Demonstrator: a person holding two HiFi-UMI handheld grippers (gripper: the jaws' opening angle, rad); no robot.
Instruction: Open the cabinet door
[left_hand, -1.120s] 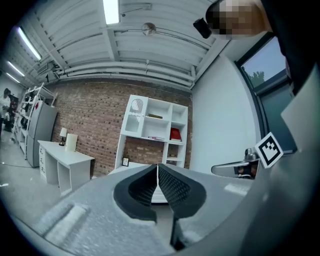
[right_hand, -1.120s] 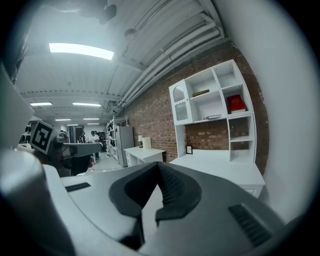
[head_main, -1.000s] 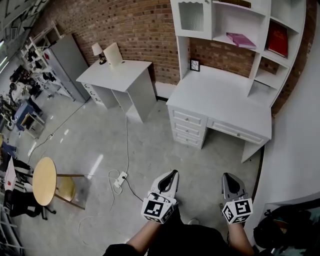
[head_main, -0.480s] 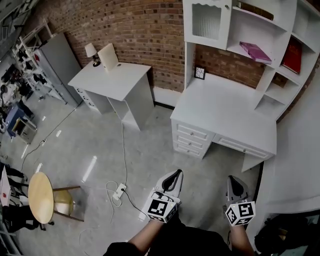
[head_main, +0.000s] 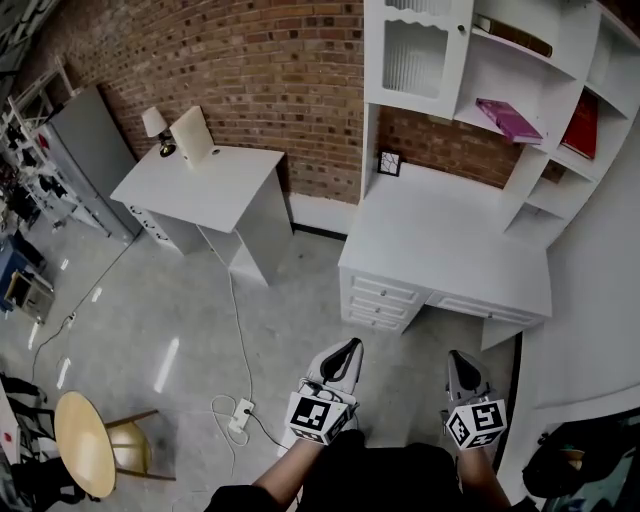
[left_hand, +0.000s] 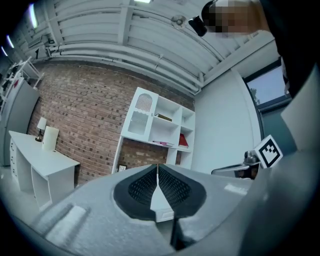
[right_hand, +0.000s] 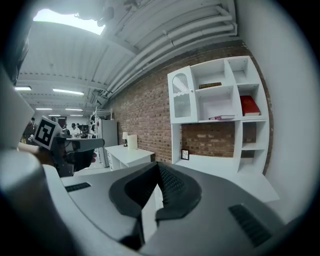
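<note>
L gripper (head_main: 344, 350): jaws together, pads meet along one line, nothing btwn them. Held low near bottom of head view, over grey floor (head_main: 300, 290), tip twd the desk.
R gripper (head_main: 456, 358): jaws pressed together too, empty. Beside L one but apart from it, same heading.
Cabinet door (head_main: 415, 58): closed. White frame w/ ribbed pane, arched top. Fronts the top-L compartment of hutch, next to brick wall (head_main: 260, 70). Well apart from both grippers, no contact.
Hutch (head_main: 540, 165): white, open shelves to R of door; stands on rear of desk.
Desk (head_main: 450, 240): white, top mostly bare. Drawer stack (head_main: 383, 298) under its L end, fronts twd the grippers.
Small frame (head_main: 388, 162): upright at back-L of desk top, against the brick, below the door.
Pink book (head_main: 510, 118): lying flat on shelf just R of door.
Red book (head_main: 583, 125): stood in R shelf column, cover facing out.
2nd desk (head_main: 200, 185): white, L of main desk, also at the wall. Lamp (head_main: 155, 127) and pale panel (head_main: 191, 135) side by side at its back edge.
Power strip (head_main: 240, 413): on floor, L of L gripper. White cable (head_main: 238, 330) runs from it up twd 2nd desk.
Round table (head_main: 85, 455): wood top, bottom-L corner, well apart from hutch.
Grey cabinet (head_main: 80, 150): tall, L of 2nd desk.
</note>
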